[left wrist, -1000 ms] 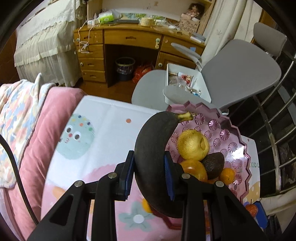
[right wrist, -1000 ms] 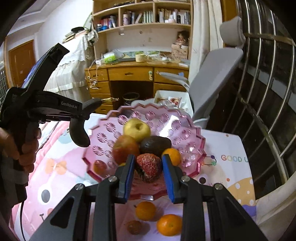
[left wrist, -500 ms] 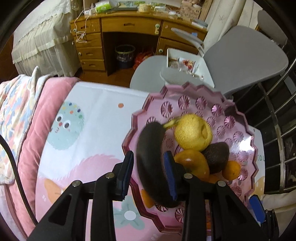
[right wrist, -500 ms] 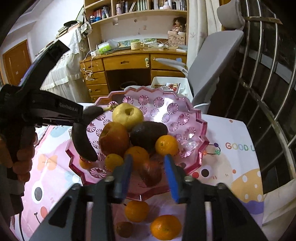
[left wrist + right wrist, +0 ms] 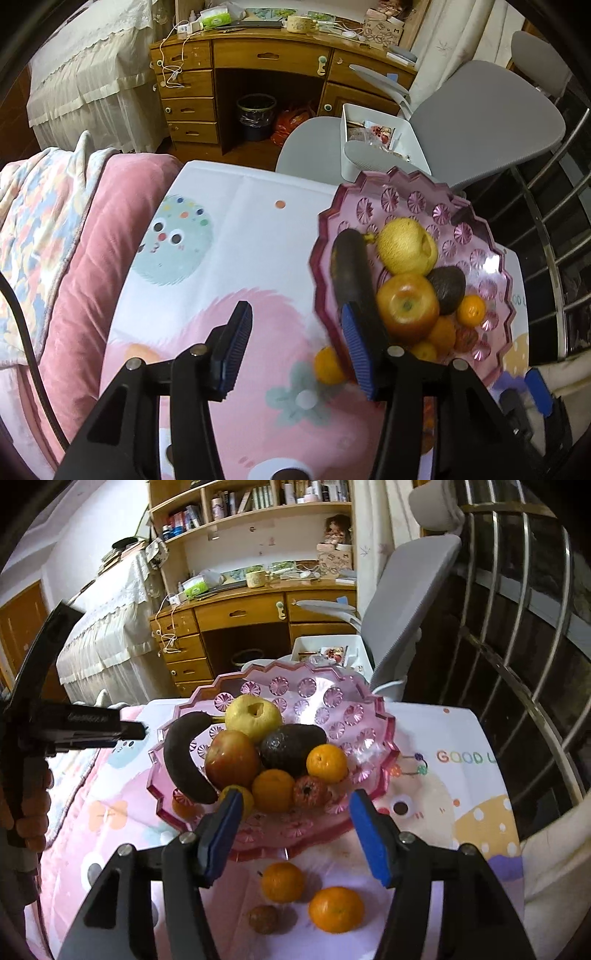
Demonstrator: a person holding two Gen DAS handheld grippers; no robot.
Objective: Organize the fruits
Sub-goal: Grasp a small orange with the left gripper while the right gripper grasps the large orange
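A cartoon-print cloth (image 5: 258, 258) covers the worktop, with a wooden desk (image 5: 266, 59) and grey chair (image 5: 480, 118) at 12 o'clock beyond it. The pink bowl (image 5: 373, 709) holds a blackened banana (image 5: 181, 760), apple (image 5: 231, 760), pear (image 5: 253, 716), avocado (image 5: 288, 744) and oranges. The left tongs (image 5: 295, 350) gape wide and empty, banana at 1 o'clock; the right tongs (image 5: 295, 838) also gape empty, bowl at 12, two oranges (image 5: 336, 908) and a small dark fruit at 6.

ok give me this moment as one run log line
left gripper: open, empty | right gripper: open, empty | blackened banana: in pink bowl | loose oranges: on cloth
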